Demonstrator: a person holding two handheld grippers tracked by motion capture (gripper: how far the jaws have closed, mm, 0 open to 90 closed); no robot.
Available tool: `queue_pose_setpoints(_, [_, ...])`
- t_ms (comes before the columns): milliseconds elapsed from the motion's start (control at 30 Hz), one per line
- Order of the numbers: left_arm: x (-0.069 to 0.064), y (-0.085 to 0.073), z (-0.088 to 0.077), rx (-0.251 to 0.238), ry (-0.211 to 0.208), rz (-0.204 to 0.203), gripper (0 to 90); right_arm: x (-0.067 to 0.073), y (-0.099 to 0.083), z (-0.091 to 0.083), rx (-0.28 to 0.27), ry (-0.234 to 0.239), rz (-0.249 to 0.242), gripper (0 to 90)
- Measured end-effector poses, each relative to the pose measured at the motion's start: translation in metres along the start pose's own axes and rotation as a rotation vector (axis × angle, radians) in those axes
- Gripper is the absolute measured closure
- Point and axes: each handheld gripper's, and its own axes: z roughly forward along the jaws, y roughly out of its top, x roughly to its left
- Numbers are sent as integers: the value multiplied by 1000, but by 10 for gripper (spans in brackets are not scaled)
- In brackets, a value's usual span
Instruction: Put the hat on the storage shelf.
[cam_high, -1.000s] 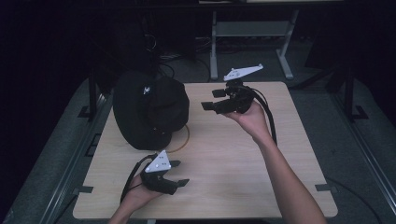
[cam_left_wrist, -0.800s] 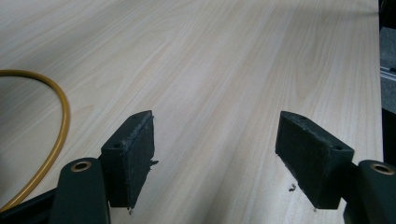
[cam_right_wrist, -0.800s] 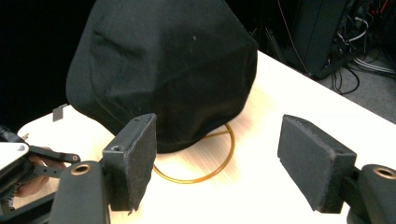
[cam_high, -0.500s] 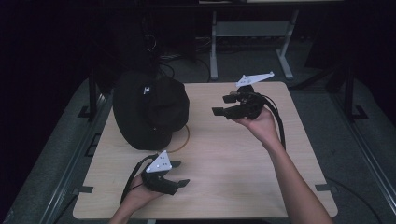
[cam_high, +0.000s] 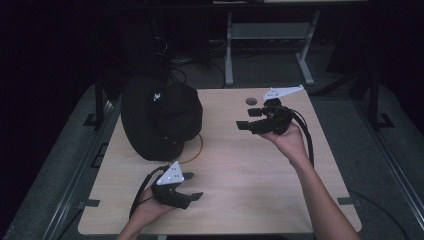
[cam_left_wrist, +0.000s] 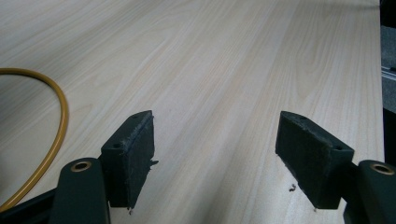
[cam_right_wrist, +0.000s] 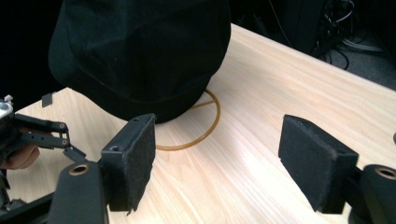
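right claw (cam_high: 248, 120) spread, empty, moved right and nearer | left claw (cam_high: 192, 186) spread, unmoved | cap (cam_high: 160, 117) unmoved

The thin yellow-brown ring (cam_high: 196, 150) lying on the pale wooden table (cam_high: 240, 190) is largely hidden under the black fabric cap (cam_high: 160, 117). The small white emblem on the cap is too small to make out. In the left gripper view the ring is cut off by the left edge.

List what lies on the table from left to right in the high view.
Black cap → left tongs → small dark round spot on the tabletop → right tongs.
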Motion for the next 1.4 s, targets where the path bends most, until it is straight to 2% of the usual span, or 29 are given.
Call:
queue_pose_setpoints(600, [0, 0, 2, 4, -2, -5, 277, -11, -38, -15, 16, -13, 37, 267])
queue_pose_setpoints(1400, [-1, 0, 3, -2, 2, -6, 277, -18, -83, -33, 32, -28, 87, 260])
